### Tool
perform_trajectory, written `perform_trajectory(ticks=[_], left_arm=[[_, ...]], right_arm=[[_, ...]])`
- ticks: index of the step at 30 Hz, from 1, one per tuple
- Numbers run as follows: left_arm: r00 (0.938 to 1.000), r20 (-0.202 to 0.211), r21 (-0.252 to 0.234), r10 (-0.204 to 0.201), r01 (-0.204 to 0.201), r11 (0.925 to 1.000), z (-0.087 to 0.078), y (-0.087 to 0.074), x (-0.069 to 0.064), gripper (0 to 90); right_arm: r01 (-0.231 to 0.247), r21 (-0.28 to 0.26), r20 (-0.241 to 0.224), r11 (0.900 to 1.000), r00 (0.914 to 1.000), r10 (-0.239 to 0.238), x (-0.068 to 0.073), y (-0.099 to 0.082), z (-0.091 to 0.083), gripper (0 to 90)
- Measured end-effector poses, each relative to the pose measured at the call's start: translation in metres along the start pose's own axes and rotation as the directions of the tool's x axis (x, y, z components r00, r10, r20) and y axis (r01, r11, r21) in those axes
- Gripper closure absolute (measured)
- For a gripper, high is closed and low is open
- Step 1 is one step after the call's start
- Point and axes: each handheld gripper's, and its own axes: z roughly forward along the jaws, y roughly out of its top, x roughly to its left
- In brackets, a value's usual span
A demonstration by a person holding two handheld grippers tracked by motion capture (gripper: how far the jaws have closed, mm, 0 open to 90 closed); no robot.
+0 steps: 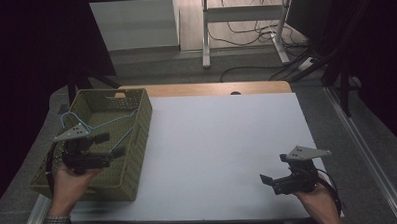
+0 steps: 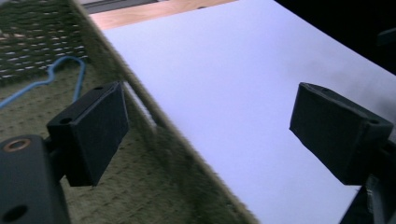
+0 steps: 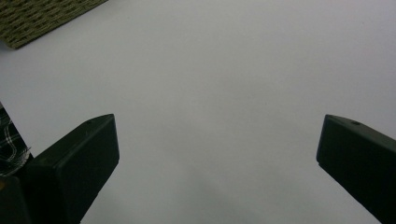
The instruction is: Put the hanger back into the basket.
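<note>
A white table (image 1: 223,151) fills the dim room. My left tool (image 1: 115,145), jaws apart, straddles the woven basket's (image 1: 142,129) right wall at the left edge; a blue hanger (image 1: 104,124) lies inside, ungrasped. My right tool (image 1: 268,181) hovers gaping near the right corner.

The room is dim. The sides of the high view are almost black. The white table top (image 1: 223,151) is the brightest thing and has a bluish tint. More light falls on the floor far behind the table. In the left gripper view, the woven basket (image 2: 154,140) looks soft and blurry up close, and a faint grey shadow lies on the white near the right jaw. In the right gripper view, the jaws are dark with fuzzy edges.
</note>
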Motion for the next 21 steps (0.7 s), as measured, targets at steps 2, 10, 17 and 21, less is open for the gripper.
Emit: perform_trajectory(ticks=[2, 10, 17, 21], left_arm=[[1.0000, 0.005, -0.001, 0.003, -0.003, 1.0000, 0.002, -0.003, -0.007, 8.2], [0.9993, 0.001, 0.035, 0.037, -0.037, 0.9987, 0.016, -0.023, -0.030, 3.3], [0.9968, -0.026, 0.045, 0.075, -0.074, 0.9962, 0.020, -0.036, -0.042, 2.0], [0.9971, -0.031, 0.059, 0.069, -0.068, 0.9959, 0.025, -0.045, -0.043, 1.6]], right_arm=[[0.001, 0.003, 0.000, 1.0000, 1.0000, -0.001, 0.001, -0.001, -0.001, 0.0], [0.012, 0.000, 0.002, 0.9999, 0.9999, -0.012, 0.006, -0.004, -0.005, 0.0], [0.018, 0.003, 0.003, 0.9998, 0.9998, -0.018, 0.008, -0.008, -0.004, 0.0], [0.021, -0.004, 0.005, 0.9998, 0.9998, -0.021, 0.009, -0.010, -0.003, 0.0]])
